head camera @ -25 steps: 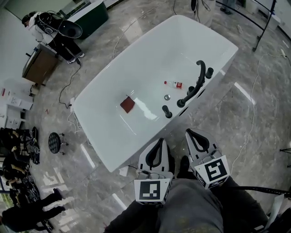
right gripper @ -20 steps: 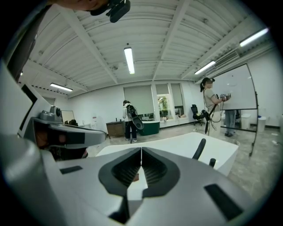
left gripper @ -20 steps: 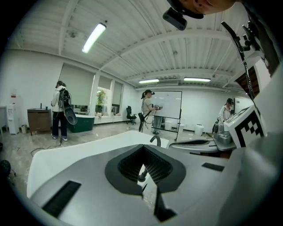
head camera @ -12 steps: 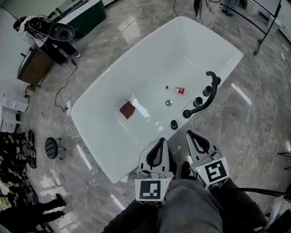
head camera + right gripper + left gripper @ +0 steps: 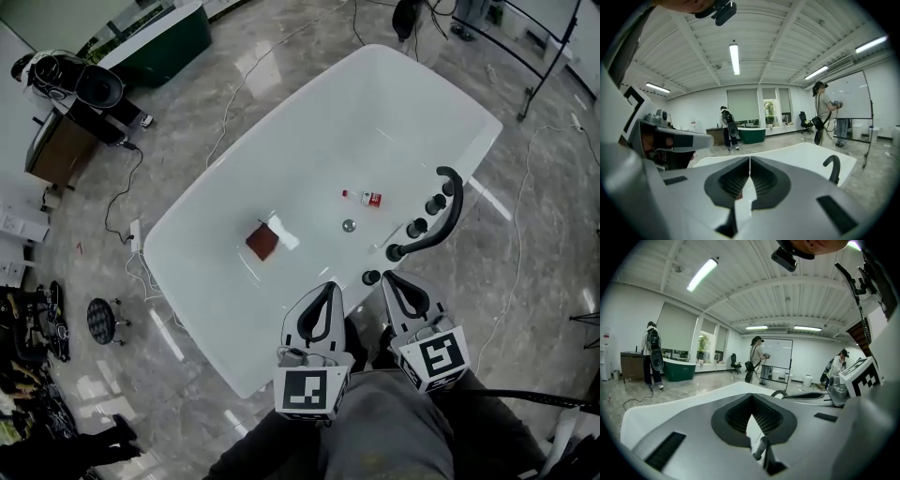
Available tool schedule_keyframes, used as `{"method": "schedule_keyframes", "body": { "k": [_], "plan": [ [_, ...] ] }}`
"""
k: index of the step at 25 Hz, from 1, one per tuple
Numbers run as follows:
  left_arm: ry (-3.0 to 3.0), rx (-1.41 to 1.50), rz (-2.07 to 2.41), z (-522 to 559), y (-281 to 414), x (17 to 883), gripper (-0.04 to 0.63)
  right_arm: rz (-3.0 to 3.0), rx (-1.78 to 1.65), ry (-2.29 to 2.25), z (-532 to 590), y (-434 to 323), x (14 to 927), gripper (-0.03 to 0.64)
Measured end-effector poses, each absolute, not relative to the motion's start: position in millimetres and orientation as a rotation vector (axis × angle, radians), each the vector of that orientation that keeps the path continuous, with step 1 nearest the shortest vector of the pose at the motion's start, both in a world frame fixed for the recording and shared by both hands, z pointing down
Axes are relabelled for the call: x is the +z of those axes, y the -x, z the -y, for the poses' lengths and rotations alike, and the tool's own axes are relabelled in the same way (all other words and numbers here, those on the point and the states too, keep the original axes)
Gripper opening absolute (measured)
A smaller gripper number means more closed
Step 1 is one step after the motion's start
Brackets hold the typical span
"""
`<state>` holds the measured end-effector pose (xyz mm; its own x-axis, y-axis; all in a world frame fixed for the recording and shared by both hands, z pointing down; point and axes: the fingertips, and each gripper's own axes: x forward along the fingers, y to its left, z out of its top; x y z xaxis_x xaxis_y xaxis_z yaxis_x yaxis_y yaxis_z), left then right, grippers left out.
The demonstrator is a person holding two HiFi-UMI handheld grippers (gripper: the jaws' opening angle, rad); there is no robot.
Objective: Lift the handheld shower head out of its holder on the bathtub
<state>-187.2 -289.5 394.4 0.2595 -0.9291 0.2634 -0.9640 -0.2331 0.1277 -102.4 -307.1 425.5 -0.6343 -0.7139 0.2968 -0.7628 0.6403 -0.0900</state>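
Observation:
A white bathtub (image 5: pixel 234 309) lies across the head view. On its near right rim stand black fittings: a curved spout (image 5: pixel 448 211), two knobs (image 5: pixel 415 227) and a short upright piece (image 5: pixel 371 277) at the near end, which may be the handheld shower head in its holder. My left gripper (image 5: pixel 324 290) and right gripper (image 5: pixel 392 278) are side by side at that rim, both shut and empty. The right tips sit just beside the short piece. The spout (image 5: pixel 833 168) also shows in the right gripper view, ahead and to the right of the shut gripper (image 5: pixel 749 161). In the left gripper view the gripper (image 5: pixel 751 397) is shut.
Inside the tub lie a red-brown cloth (image 5: pixel 263 242), a small red-labelled bottle (image 5: pixel 364 198) and the drain (image 5: pixel 349 225). Cables run over the marble floor (image 5: pixel 525 281). A green tub (image 5: pixel 155 37), a black stool (image 5: pixel 100 321) and people stand farther off.
Both grippers have come closer to the tub's near rim and the black fittings. Their jaws stayed shut. The fittings now sit right ahead of the right gripper's tips.

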Motion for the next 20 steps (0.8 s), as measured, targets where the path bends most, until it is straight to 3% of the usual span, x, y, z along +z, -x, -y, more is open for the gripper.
{"method": "schedule_keyframes", "body": {
  "k": [16,20],
  "plan": [
    [-2.211,0.317,1.712,314,188,427,0.003,2.633,0.370,-1.153,339,110,458,0.005],
    [-2.173,0.372,1.683,316,192,446,0.003,2.592,0.397,-1.143,339,110,485,0.099]
  ]
}}
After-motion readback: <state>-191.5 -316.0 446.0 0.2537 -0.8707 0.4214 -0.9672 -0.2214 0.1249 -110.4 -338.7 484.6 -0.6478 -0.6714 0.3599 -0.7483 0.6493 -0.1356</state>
